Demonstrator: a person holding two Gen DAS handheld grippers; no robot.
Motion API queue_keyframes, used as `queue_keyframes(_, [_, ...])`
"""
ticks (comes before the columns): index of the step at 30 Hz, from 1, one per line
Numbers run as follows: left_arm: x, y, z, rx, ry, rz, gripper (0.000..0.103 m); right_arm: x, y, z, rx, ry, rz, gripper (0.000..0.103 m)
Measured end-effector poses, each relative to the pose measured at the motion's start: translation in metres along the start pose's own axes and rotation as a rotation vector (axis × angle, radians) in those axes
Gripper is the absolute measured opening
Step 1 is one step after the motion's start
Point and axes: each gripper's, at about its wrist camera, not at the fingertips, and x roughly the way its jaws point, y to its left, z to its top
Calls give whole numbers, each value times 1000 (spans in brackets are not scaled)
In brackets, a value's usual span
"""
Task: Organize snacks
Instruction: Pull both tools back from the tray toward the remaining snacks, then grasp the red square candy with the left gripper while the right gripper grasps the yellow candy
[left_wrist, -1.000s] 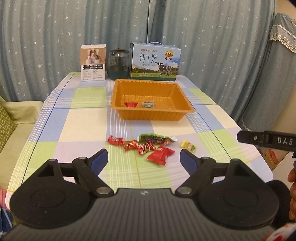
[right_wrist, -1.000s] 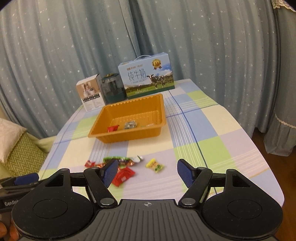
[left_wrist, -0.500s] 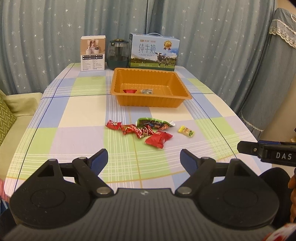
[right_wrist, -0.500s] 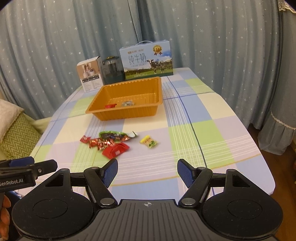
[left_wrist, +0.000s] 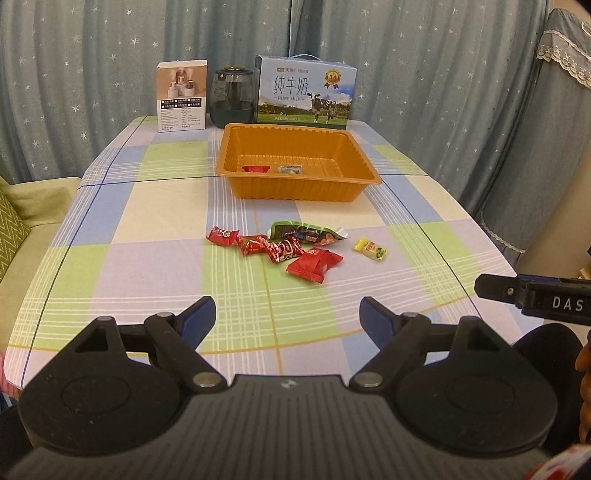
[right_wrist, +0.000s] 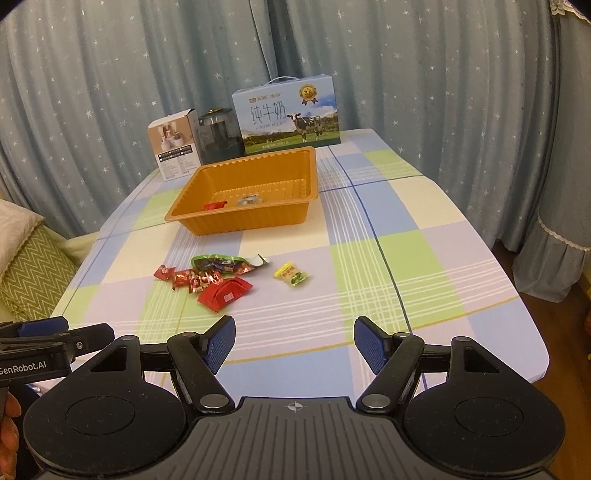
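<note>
An orange tray (left_wrist: 371, 173) (right_wrist: 312, 177) stands mid-table and holds a red candy (left_wrist: 255, 168) and a small silver packet (left_wrist: 290, 169). In front of it lie loose snacks: several red candies (left_wrist: 255, 245), a bigger red packet (left_wrist: 314, 263) (right_wrist: 224, 293), a green wrapper (left_wrist: 308, 232) (right_wrist: 221, 263) and a yellow-green candy (left_wrist: 370, 249) (right_wrist: 291, 275). My left gripper (left_wrist: 287, 319) is open and empty, above the table's near edge. My right gripper (right_wrist: 291, 343) is open and empty, also short of the snacks.
At the back stand a milk carton (left_wrist: 304, 94), a dark glass jar (left_wrist: 232, 94) and a small white box (left_wrist: 181, 96). Curtains hang behind the checked table (left_wrist: 147, 258). A sofa with a cushion (right_wrist: 26, 266) is on the left.
Both grippers have drawn back and up from the table; the snacks and tray now look farther away. Both stay open. Nothing on the table has moved.
</note>
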Motion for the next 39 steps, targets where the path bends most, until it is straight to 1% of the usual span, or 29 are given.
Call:
queue_keyframes(6, [11, -1, -1, 8, 16, -18, 83, 9, -1, -1, -8, 4, -2, 71])
queue_keyframes(13, [42, -3, 3, 37, 40, -49, 81, 33, -8, 0, -18, 22, 1, 71])
queue_keyframes(16, [62, -3, 7, 57, 54, -69, 76, 46, -12, 2, -14, 29, 5, 71])
queue_keyframes(18, [76, -2, 12, 68, 57, -80, 69, 55, -15, 4, -8, 34, 6, 71])
queue_keyframes(20, [89, -2, 16, 80, 58, -96, 66, 64, -18, 6, -3, 36, 7, 71])
queue_keyframes(25, [126, -4, 30, 122, 68, -160, 60, 88, -25, 13, 13, 48, 5, 71])
queue_keyframes(27, [141, -6, 35, 152, 80, -176, 54, 97, -29, 15, 25, 56, 4, 71])
queue_keyframes(29, [155, -11, 39, 188, 91, -178, 50, 105, -31, 16, 30, 60, 2, 71])
queue_keyframes(31, [168, -14, 41, 223, 100, -182, 50, 113, -33, 18, 33, 66, 1, 71])
queue_keyframes(34, [188, -18, 43, 264, 133, -189, 50, 122, -35, 20, 33, 73, 1, 71])
queue_keyframes(36, [197, -21, 43, 286, 157, -193, 42, 128, -37, 21, 33, 77, 2, 71])
queue_keyframes(39, [205, -26, 41, 308, 179, -188, 37, 135, -40, 23, 31, 84, 7, 71])
